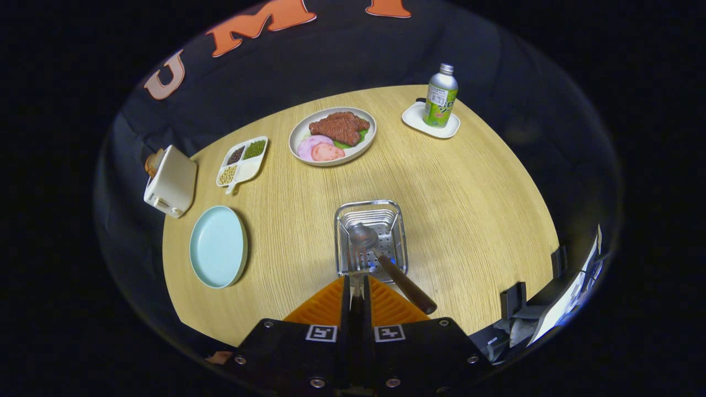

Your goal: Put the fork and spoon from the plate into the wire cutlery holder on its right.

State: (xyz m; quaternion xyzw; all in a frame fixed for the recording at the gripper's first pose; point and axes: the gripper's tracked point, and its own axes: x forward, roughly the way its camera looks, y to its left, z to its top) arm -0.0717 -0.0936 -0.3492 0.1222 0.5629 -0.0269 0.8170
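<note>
I count one round wooden table (469,220) under my claw (357,286), whose two fingers are pinched together on a single fork (357,263) standing over the one wire cutlery holder (370,238). One spoon (386,264) with a dark handle leans in that holder. There are two round plates: one empty pale blue plate (218,246) and one grey plate of food (333,136), which carries two pink slices and one heap of brown meat on some green leaf. One divided snack tray (242,161) has three filled sections. One toaster (171,181), one bottle (440,95), and one small white coaster tray (431,120) beneath it.
</note>
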